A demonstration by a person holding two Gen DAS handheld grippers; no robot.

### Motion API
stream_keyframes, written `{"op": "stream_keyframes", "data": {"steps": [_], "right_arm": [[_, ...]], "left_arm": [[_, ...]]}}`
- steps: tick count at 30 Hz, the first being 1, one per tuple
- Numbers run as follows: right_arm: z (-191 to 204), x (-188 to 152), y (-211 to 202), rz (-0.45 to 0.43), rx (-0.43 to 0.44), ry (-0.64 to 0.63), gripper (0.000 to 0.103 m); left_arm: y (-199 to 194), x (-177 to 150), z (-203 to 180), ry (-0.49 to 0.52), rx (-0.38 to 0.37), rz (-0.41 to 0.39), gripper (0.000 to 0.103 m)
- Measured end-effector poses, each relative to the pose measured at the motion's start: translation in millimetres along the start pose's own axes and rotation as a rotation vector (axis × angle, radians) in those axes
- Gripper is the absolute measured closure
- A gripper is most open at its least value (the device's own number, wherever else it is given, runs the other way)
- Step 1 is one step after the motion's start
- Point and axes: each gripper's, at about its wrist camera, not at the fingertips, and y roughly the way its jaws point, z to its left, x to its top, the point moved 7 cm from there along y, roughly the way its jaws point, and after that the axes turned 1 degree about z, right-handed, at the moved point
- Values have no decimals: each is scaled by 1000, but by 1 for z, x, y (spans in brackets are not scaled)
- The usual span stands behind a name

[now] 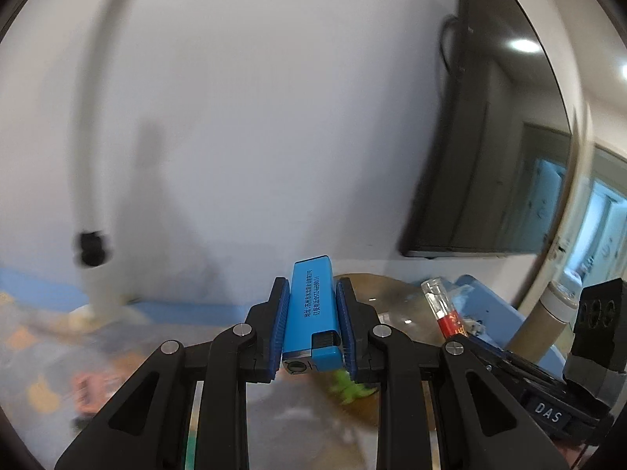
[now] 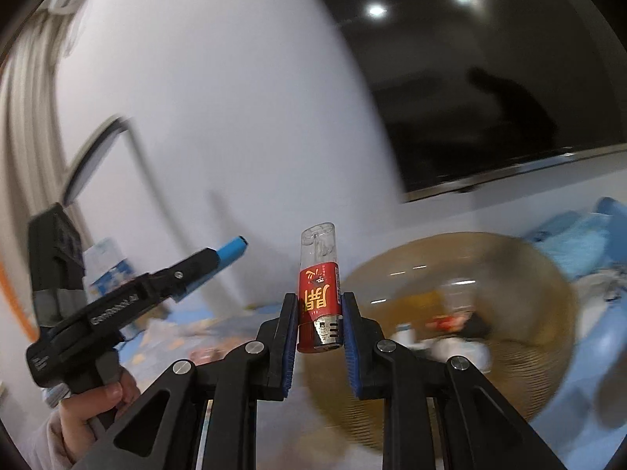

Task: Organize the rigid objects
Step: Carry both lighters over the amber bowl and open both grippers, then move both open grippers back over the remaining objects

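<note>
My left gripper [image 1: 311,288] is shut on a blue lighter [image 1: 311,313], whose body sticks forward between the blue pads with its metal head toward the camera. My right gripper [image 2: 318,299] is shut on a red lighter [image 2: 318,297] with gold lettering and a clear end that points up and away. The red lighter [image 1: 443,309] also shows at the right in the left wrist view. In the right wrist view the left gripper [image 2: 211,260] is at the left, held by a hand [image 2: 94,403], with the blue lighter [image 2: 233,250] poking out of it. Both grippers are raised above the surface.
A round woven basket [image 2: 521,337] holding small items lies below and right of the red lighter, blurred. A dark wall-mounted screen [image 2: 490,90] hangs on the white wall. Blue fabric [image 2: 580,246] is at the right. A green toy [image 1: 348,385] lies below the left gripper.
</note>
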Motion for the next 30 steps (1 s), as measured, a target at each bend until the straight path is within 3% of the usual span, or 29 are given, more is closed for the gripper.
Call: {"op": "stream_keyframes", "data": {"steps": [6, 15, 16, 17, 18, 19, 21, 30], "right_arm": [[-57, 10, -4, 26, -100, 73, 82], [-85, 6, 5, 81, -160, 59, 82], [-85, 5, 5, 87, -147, 64, 67], [-85, 5, 6, 96, -133, 67, 29], [-84, 5, 7, 101, -128, 61, 7], [-81, 6, 7, 93, -121, 52, 0], [-74, 7, 4, 77, -97, 39, 0], [-56, 10, 6, 74, -95, 42, 0]], "left_arm": [[44, 0, -39, 56, -84, 51, 82], [80, -13, -61, 79, -119, 108, 81], [82, -15, -62, 76, -129, 123, 77], [84, -16, -64, 76, -138, 135, 54], [85, -18, -65, 76, -144, 148, 35], [87, -20, -65, 76, -153, 170, 2], [91, -25, -67, 104, -137, 203, 0], [67, -20, -45, 106, -55, 164, 0]]}}
